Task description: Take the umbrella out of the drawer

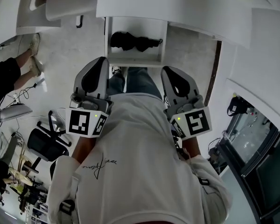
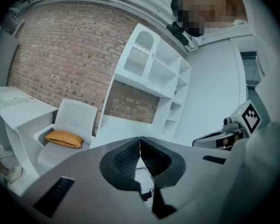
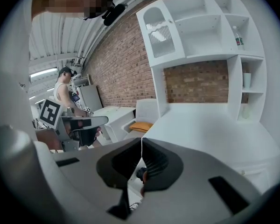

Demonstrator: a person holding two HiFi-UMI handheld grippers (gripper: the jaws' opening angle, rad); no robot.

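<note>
The left gripper (image 2: 140, 143) has its jaws pressed together with nothing between them. The right gripper (image 3: 142, 144) is the same, closed and empty. In the head view both are held in front of the person's chest, side by side with a gap between them. They point forward and a little down, toward the open drawer (image 1: 135, 60) below. Neither is anywhere near touching it. This reads as a ready stance before the reach, and the closed jaws will have to part before either gripper can take anything.

The drawer is pulled out from under the edge of the white desk (image 1: 177, 8), so its inside is open to view from above. The umbrella (image 1: 133, 42) is black and folded. It lies flat on the drawer bottom, crosswise from side wall to side wall, with a thin loop at its right end. Nothing else shows in the drawer. The person's legs stand just in front of the drawer, squarely facing it.

Because the walls close the umbrella in on all sides, the approach probably has to come from overhead. The bunched middle of the umbrella looks like the easiest part for the jaws to close on.
</note>
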